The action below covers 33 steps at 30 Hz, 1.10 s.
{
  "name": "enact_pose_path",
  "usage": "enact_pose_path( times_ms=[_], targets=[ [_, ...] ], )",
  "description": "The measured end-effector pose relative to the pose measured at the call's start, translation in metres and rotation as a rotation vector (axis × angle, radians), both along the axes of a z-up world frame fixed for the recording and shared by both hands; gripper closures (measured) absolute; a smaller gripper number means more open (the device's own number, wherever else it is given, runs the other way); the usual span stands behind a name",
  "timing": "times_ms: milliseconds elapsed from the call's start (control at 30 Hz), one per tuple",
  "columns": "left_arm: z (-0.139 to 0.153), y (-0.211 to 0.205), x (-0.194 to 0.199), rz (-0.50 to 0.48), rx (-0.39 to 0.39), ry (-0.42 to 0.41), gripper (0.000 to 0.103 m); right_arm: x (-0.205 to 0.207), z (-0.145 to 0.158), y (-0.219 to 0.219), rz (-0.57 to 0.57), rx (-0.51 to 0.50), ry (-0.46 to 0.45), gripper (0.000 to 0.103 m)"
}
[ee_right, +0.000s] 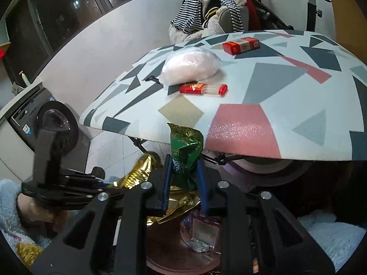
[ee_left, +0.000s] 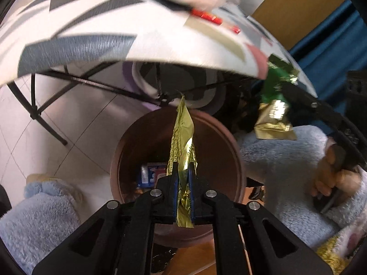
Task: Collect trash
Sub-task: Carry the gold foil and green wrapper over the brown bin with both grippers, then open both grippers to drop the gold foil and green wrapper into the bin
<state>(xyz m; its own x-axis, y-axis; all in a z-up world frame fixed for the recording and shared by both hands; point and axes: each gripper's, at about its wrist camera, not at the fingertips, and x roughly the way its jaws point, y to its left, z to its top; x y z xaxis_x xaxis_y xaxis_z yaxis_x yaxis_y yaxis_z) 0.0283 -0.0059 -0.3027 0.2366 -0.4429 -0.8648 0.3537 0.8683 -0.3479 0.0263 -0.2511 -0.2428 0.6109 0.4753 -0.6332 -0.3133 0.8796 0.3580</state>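
Both grippers clamp wrappers above the brown bin (ee_left: 234, 151).
Left gripper (ee_left: 183, 183) pinches gold foil (ee_left: 182, 137); right gripper (ee_right: 184, 183) squeezes a green wrapper (ee_right: 185, 149) between its jaws.

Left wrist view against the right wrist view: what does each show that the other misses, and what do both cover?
Only the left wrist view shows down into the brown bin, with a blue packet at its bottom, directly below the gold wrapper clamped in the left gripper.

Only the right wrist view shows the red box on the table, the washing machine and the striped clothes.

Both show the patterned table, the white bag, the red tube and the green wrapper in the right gripper.
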Motion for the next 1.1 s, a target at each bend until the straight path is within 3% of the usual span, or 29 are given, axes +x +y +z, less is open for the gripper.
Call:
enact_pose_path(
  times_ms=[67,200,500,733,1100],
  targets=[
    [-0.005,-0.001,0.002,0.003,0.005,0.008,0.091,0.001,-0.003,0.000,0.007,-0.009,0.005,0.079],
    [0.000,-0.002,0.000,-0.005,-0.018,-0.014,0.052,0.002,-0.011,0.008,0.036,-0.042,0.024,0.079],
    [0.040,0.024,-0.017,0.120,-0.083,-0.197,0.027,0.011,-0.036,0.032,0.100,-0.109,0.121,0.079],
    [0.057,0.036,-0.022,0.199,-0.063,-0.280,0.023,0.020,-0.065,0.045,0.111,-0.159,0.237,0.079],
    [0.054,0.031,-0.022,0.193,-0.010,-0.301,0.023,0.024,-0.087,0.044,0.051,-0.204,0.329,0.076]
  ],
)
